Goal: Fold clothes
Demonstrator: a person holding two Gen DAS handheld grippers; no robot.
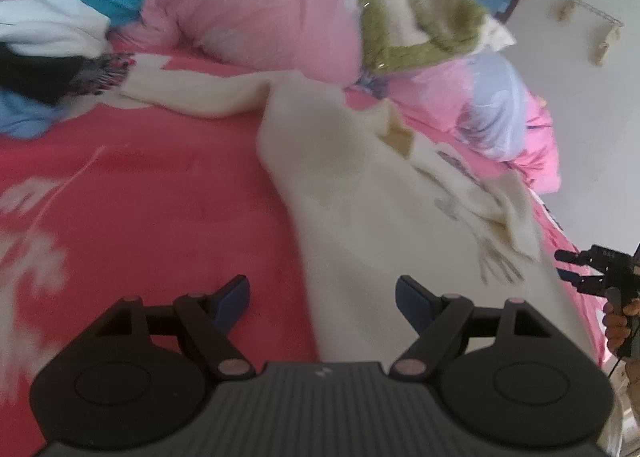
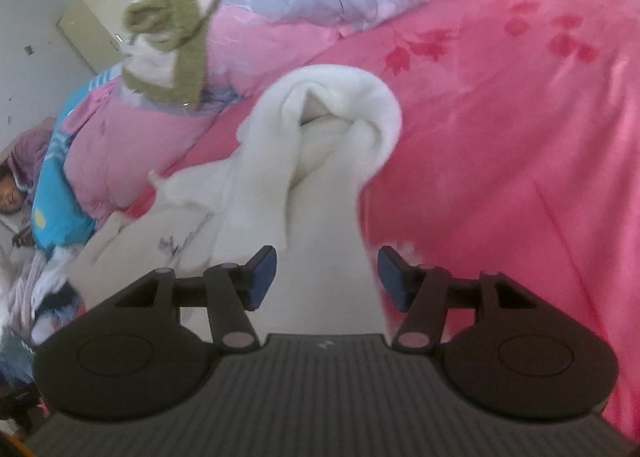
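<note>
Left wrist view: the left gripper (image 1: 322, 299) hangs with its jaws wide and empty over the near hem of the cream fleece sweater (image 1: 360, 185), spread on the pink bed cover (image 1: 140, 193). The sweater's long axis runs away from the jaws, with one sleeve stretched out to the left.

Right wrist view: the right gripper (image 2: 326, 277), jaws also wide and empty, straddles the sweater's bunched sleeve (image 2: 332, 129), which lies straight ahead, so this gripper looks nearer it.
</note>
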